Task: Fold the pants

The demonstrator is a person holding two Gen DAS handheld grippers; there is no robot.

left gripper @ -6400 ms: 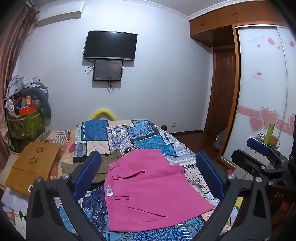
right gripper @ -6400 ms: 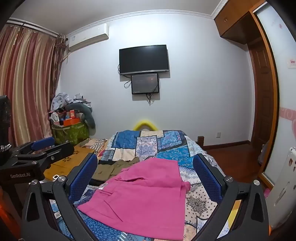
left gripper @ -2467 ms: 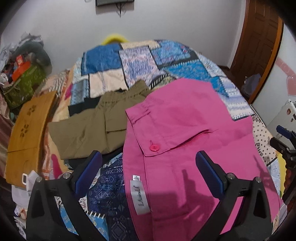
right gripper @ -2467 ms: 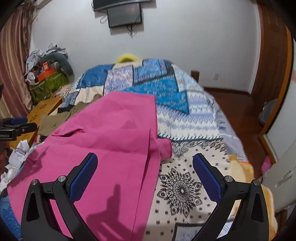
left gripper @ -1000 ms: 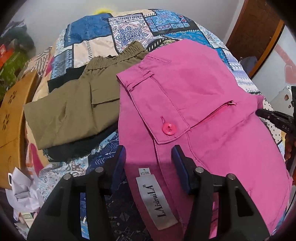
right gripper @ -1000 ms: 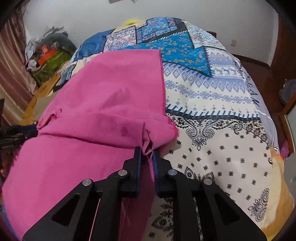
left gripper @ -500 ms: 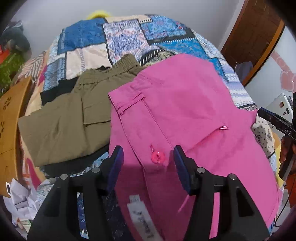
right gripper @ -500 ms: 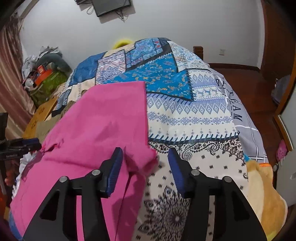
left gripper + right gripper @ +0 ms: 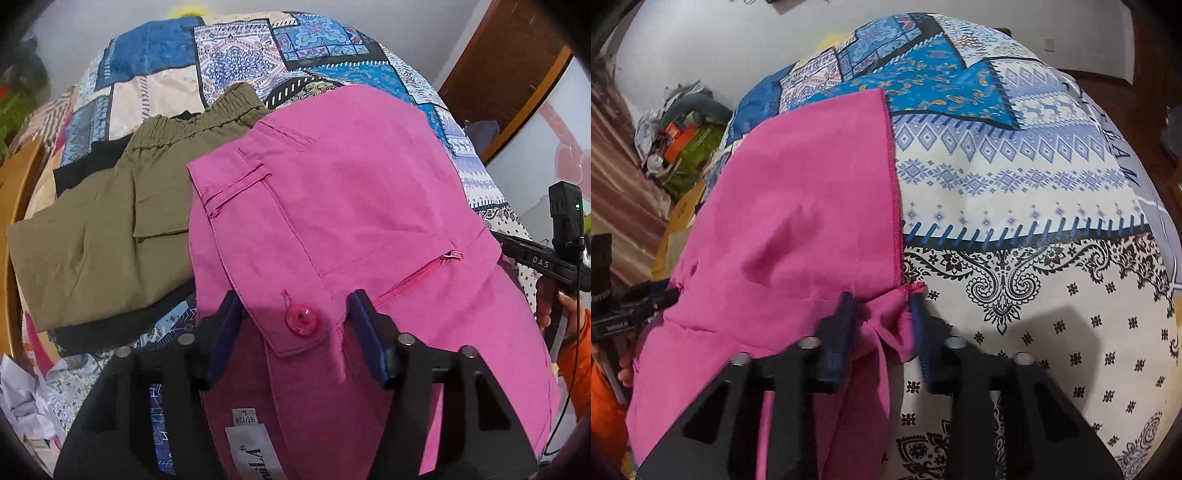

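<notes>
The left gripper [image 9: 295, 325] hangs about half open over the waistband end of the pink pants [image 9: 354, 206], its 2 blue pads straddling the flap with the pink button [image 9: 302, 319]; the cloth sits between the pads, but they stand clear of it on both sides, so it grasps nothing. The right gripper [image 9: 881, 328] is at the opposite edge of the pants [image 9: 798, 206], at the hem corner, and its jaws are closing, with a bunched fold of pink fabric gathered between the 2 pads; the pads sit close against that fold, though I cannot tell whether they already pinch it. The pants lie spread flat across the patchwork bedspread [image 9: 1015, 177], waistband toward the left side and hem toward the right, with the white label [image 9: 251, 450] showing inside the waist and a zipper [image 9: 421, 273] running up beside the flap. Just beside the pants, touching their waistband edge, lie folded olive shorts [image 9: 96, 229] on top of a dark garment [image 9: 81, 170]. An orange sleeve [image 9: 576, 354] shows at the edge behind the right-hand tool. A pile of clutter [image 9: 676, 136] sits on the floor beyond the bed.
</notes>
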